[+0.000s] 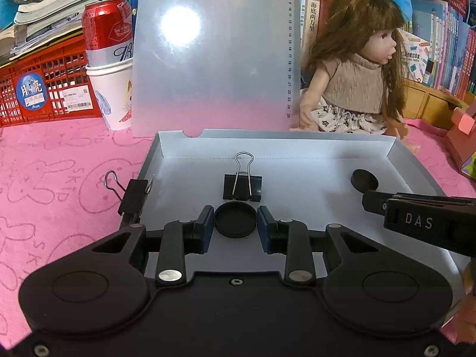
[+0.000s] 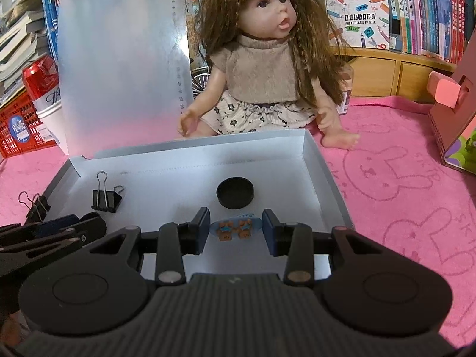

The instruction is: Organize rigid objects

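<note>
The left gripper (image 1: pixel 235 223) is clamped on a round black cap (image 1: pixel 235 220) and the right gripper (image 2: pixel 235 229) is clamped on a small bear sticker (image 2: pixel 236 228), both held low over the open box (image 2: pixel 324 178), I think so the things can be set down inside it. In the box there is already one black clip (image 1: pixel 242 186) and another black cap (image 2: pixel 235 197), well apart from each other. A second clip (image 1: pixel 131 196) sits on the left wall of the box, half in and half out on the pink cloth (image 2: pixel 401 208)
</note>
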Motion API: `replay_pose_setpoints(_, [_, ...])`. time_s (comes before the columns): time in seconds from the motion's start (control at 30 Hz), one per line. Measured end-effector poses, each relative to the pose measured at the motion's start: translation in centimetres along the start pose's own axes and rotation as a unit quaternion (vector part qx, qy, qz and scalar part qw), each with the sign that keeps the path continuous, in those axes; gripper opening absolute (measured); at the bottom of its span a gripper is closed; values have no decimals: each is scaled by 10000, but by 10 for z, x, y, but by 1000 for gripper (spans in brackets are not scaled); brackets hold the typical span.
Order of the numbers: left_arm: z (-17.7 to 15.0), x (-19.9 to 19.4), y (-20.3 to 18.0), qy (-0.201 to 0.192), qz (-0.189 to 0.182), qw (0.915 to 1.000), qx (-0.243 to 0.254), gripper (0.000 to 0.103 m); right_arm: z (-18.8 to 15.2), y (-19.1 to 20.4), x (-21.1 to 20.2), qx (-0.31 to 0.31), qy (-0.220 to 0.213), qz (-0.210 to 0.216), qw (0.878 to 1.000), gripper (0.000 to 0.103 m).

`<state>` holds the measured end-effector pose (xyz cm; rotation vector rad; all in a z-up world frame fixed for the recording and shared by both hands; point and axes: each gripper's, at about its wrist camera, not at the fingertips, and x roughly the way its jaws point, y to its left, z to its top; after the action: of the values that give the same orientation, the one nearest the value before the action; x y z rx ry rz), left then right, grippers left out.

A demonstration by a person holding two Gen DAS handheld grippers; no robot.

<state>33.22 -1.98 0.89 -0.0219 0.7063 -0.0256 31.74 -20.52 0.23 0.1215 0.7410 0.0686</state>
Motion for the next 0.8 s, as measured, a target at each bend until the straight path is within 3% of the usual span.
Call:
replay_pose_setpoints(0.63, [-1,0,-2,-53,45,10000,39,31,-1,6,2,-189,55,-103,9998,44])
replay_pose_setpoints(0.77, [-2,-1,-1,-68,16,10000,45,31,0,4,-1,-128,28,-118,9998,50])
replay_pose_setpoints(0.8, [-2,-1,-1,-64,1,10000,32,31,0,4,-2,-124,1,-113,9999,58])
